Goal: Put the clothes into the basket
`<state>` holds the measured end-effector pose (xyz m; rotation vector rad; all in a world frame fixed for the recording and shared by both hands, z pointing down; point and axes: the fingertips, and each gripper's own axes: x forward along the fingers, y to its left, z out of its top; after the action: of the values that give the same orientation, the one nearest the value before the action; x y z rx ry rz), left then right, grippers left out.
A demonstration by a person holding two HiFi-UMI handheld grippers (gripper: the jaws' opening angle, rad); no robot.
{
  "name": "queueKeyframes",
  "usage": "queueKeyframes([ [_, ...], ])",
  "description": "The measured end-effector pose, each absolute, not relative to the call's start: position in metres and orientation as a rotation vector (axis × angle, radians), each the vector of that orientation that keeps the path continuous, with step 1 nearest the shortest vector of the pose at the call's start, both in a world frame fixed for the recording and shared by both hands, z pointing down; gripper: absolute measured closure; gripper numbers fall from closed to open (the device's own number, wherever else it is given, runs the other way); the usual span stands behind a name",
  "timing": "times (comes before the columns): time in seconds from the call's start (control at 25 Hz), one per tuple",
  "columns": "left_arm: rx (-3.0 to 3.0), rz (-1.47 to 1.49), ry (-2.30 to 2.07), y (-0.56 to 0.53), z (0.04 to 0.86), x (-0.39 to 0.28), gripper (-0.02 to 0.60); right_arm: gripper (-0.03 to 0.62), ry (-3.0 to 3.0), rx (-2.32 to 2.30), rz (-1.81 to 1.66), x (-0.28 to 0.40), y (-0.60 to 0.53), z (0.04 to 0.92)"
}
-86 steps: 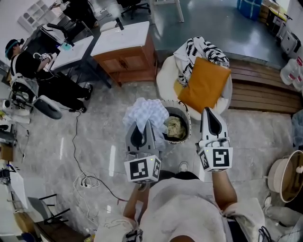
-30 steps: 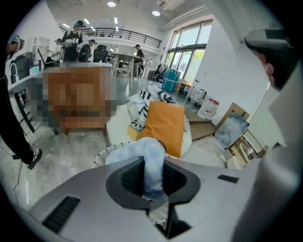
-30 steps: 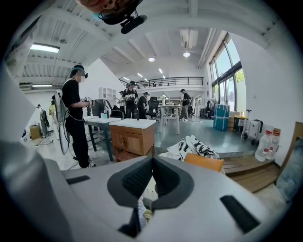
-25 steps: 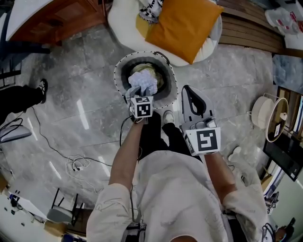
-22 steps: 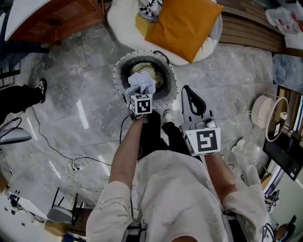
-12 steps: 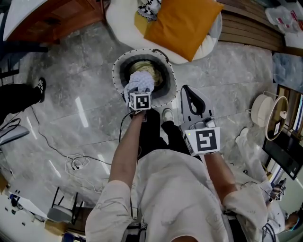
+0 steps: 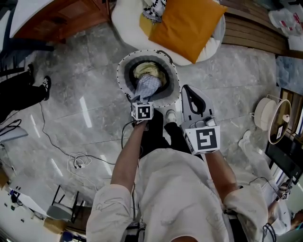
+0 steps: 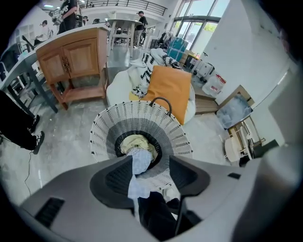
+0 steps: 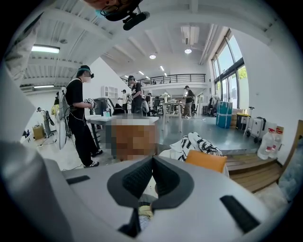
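A round white lattice basket [image 7: 124, 71] stands on the grey floor with a yellowish garment [image 7: 144, 70] in its bottom. My left gripper [image 7: 144, 98] points steeply down over the basket's near rim, and its jaws are opening. In the left gripper view the left gripper [image 8: 150, 159] has its jaws wide apart. A pale blue checked cloth [image 8: 138, 171] hangs loose along the left jaw into the basket [image 8: 109, 124]. My right gripper [image 7: 189, 90] hovers beside the basket. In its own view the right gripper [image 9: 151, 159] has its jaws together with nothing between them.
Behind the basket an orange cushion [image 7: 187, 26] and a black-and-white patterned cloth [image 7: 154, 7] lie on a white round seat [image 7: 125, 14]. A wooden cabinet [image 7: 66, 19] is at the back left, cables [image 7: 78, 163] lie on the floor at left, and a person's legs [image 7: 19, 92] are further left.
The left gripper's jaws have opened and it has sunk toward the basket. The blue cloth, bunched at the jaws before, now hangs down into the basket. The right gripper has kept still.
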<state>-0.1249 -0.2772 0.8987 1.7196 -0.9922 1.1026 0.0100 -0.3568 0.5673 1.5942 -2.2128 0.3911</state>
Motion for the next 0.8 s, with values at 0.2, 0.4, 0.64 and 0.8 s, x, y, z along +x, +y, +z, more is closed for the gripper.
queueKeyframes([
  [0.2, 1.788, 1.072, -1.017, -0.266, 0.871, -0.127, 0.342, 0.606, -2.236, 1.584, 0.379, 0.008, -0.354, 0.561],
  [0.4, 1.862, 1.005, -1.09, -0.262, 0.829, -0.132, 0.342, 0.606, -2.265, 1.573, 0.358, 0.005, -0.349, 0.55],
  [0.64, 1.966, 0.878, -1.204, -0.265, 0.755, -0.133, 0.342, 0.606, -2.3, 1.548, 0.344, 0.006, -0.338, 0.537],
  [0.8, 2.023, 0.775, -1.317, -0.27, 0.699, -0.142, 0.342, 0.606, -2.334, 1.539, 0.315, 0.004, -0.327, 0.524],
])
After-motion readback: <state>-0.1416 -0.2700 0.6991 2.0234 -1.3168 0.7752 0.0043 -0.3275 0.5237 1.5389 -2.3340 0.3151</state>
